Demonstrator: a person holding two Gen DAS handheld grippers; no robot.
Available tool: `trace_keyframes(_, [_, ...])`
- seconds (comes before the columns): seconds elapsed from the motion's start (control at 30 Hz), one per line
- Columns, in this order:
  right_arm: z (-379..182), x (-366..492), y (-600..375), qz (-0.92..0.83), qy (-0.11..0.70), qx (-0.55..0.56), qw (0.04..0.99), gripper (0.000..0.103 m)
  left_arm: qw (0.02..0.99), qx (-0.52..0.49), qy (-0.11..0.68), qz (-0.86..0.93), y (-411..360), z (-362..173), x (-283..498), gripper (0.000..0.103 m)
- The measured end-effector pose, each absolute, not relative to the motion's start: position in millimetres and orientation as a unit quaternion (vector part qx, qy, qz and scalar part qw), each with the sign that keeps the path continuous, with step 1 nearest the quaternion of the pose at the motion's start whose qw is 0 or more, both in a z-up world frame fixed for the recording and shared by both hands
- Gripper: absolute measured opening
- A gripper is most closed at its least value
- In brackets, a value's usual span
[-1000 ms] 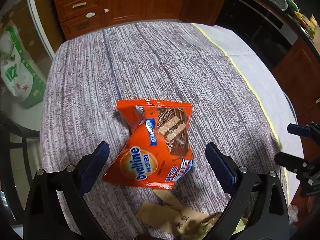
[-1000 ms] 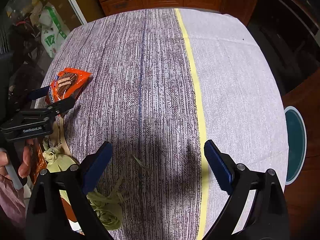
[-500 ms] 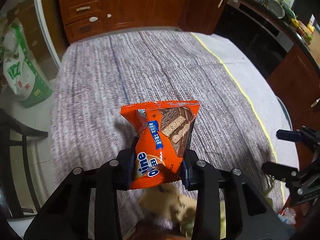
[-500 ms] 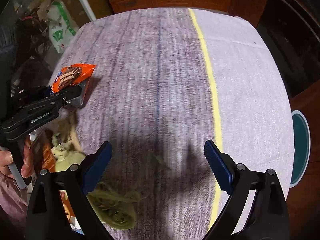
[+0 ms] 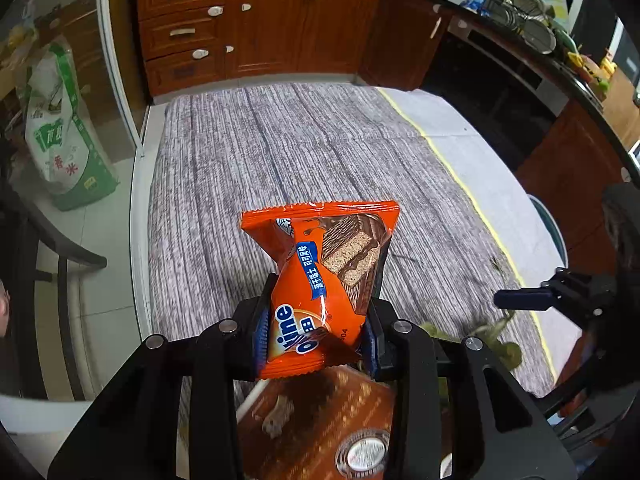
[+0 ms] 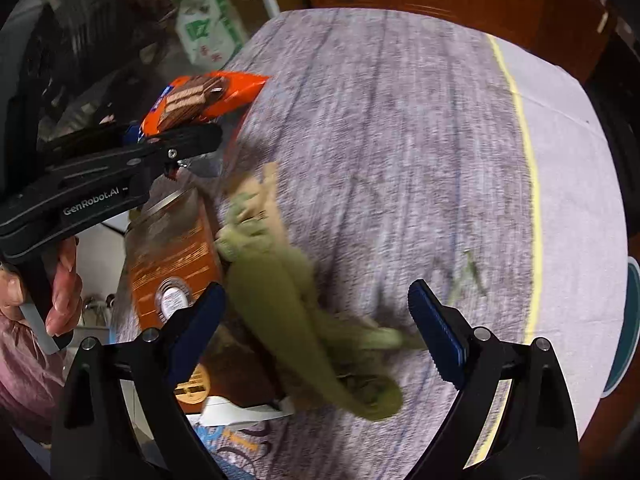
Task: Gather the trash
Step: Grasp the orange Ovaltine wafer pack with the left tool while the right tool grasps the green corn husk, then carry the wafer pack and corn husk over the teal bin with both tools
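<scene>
Item: crinkled orange foil wafer wrapper (image 5: 316, 292), pinched in your left gripper (image 5: 316, 340), clear of the striped tablecloth (image 5: 248, 160). Your right gripper (image 6: 316, 316) gapes empty above limp green vegetable peelings (image 6: 288, 312). Next, likely: carry the wrapper to wherever you collect the trash.

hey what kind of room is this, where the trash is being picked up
Most likely a home kitchen: wooden cabinets with drawers along the wall, a counter with metal bowls in a rack, and a table under a grey cloth.

Both cameras ride just behind their claws, tilted steeply down at the grey-streaked cloth-covered surface (image 5: 320, 152). The left one faces the twelve o'clock cabinets, close above it. Both share the orange snack wrapper (image 5: 320, 280) (image 6: 200, 96) and brown carton (image 6: 172, 248).
</scene>
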State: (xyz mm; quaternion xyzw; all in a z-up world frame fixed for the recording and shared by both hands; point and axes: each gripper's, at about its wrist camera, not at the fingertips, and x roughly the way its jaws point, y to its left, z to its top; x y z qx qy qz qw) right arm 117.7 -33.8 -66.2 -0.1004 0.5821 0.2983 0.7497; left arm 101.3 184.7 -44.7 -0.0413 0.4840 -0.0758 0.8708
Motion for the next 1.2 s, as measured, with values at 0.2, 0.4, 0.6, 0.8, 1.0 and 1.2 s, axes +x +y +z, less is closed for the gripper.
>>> trace_keyframes(0.2, [-82, 110, -24, 0.305, 0.587, -0.119, 0.740, 0.065, 0.870, -0.041, 0.486, -0.079, 183, -45, 86, 0.037])
trace_keyframes(0.4, [-83, 107, -29, 0.306, 0.583, -0.111, 0.745, 0.032, 0.871, -0.043, 0.482, -0.084, 177, -42, 83, 0.037])
trace_keyframes(0.6, [-65, 121, -68, 0.263, 0.566, -0.086, 0.777, 0.030, 0.872, -0.036, 0.478, -0.100, 161, -36, 84, 0.037])
trace_keyframes(0.8, [-53, 130, -109, 0.229, 0.555, -0.065, 0.797, 0.030, 0.870, -0.023, 0.478, -0.116, 135, -32, 87, 0.037])
trace_keyframes(1.0, [-45, 137, -138, 0.209, 0.543, -0.046, 0.812, 0.030, 0.869, -0.009, 0.475, -0.138, 101, -25, 94, 0.037])
trace_keyframes(1.2, [-40, 143, -171, 0.191, 0.534, -0.028, 0.823, 0.030, 0.865, 0.013, 0.474, -0.164, 58, -21, 102, 0.037])
